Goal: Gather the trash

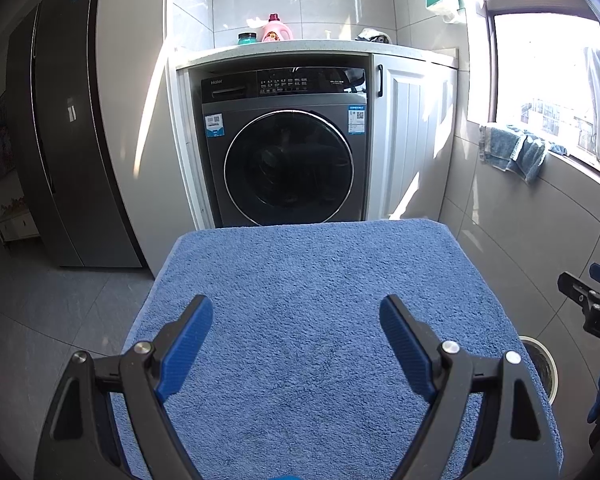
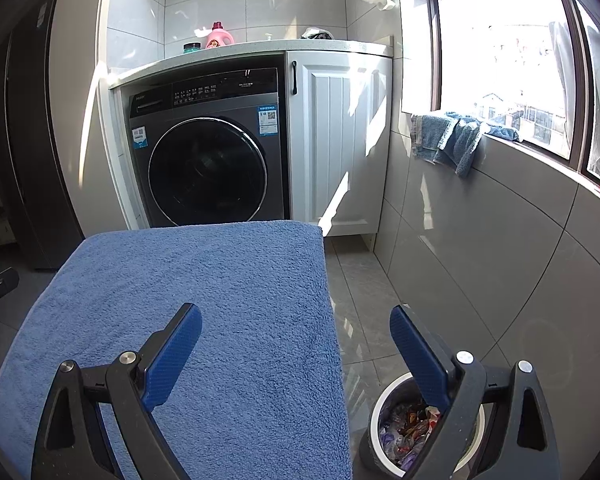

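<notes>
Both the left claw (image 1: 296,336) and right claw (image 2: 296,346) are hovering wide open and empty over the towel-covered tabletop (image 1: 320,280), since the trash (image 2: 406,428) is already lying inside the bin (image 2: 374,412) on the floor beside it.

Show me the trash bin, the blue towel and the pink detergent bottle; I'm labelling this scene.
trash bin (image 2: 374,412): right wrist view, on its white rim's left side.
blue towel (image 1: 320,280): left wrist view, on the bare middle of its top.
pink detergent bottle (image 1: 277,32): left wrist view, on its body.
</notes>
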{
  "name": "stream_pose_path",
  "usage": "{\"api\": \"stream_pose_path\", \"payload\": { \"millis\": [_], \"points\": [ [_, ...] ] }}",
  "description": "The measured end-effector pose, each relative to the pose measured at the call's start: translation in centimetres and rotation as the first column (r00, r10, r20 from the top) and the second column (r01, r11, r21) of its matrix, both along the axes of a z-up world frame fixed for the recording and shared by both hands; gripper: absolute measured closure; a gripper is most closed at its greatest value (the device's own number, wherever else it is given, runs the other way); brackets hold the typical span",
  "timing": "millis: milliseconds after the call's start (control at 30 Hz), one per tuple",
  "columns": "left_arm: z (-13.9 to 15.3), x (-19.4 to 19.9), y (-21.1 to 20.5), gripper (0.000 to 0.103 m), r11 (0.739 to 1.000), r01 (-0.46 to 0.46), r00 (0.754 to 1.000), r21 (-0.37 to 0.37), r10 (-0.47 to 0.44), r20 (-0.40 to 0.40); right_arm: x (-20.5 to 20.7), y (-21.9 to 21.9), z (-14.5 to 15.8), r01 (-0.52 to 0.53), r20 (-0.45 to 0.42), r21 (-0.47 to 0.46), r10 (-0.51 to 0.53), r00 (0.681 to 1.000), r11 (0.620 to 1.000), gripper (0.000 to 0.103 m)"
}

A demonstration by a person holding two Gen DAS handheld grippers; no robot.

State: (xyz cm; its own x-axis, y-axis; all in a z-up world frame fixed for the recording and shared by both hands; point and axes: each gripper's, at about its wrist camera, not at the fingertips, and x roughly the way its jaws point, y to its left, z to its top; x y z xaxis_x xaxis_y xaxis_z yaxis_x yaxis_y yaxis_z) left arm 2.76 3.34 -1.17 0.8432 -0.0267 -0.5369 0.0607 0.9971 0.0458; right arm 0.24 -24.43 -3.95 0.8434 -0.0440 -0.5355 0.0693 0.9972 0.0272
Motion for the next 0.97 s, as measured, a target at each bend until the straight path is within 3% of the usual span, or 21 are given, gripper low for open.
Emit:
{"api": "stream_pose_path", "payload": {
  "millis": [967],
  "points": [
    [0.3,-1.1,-0.3,0.018,1.0,-0.002,1.0,0.0,0.002,0.02,-0.7,-0.2,0.6,-0.009,0.02,-0.005,0.01,1.0,1.0,0.008]
  ]
}}
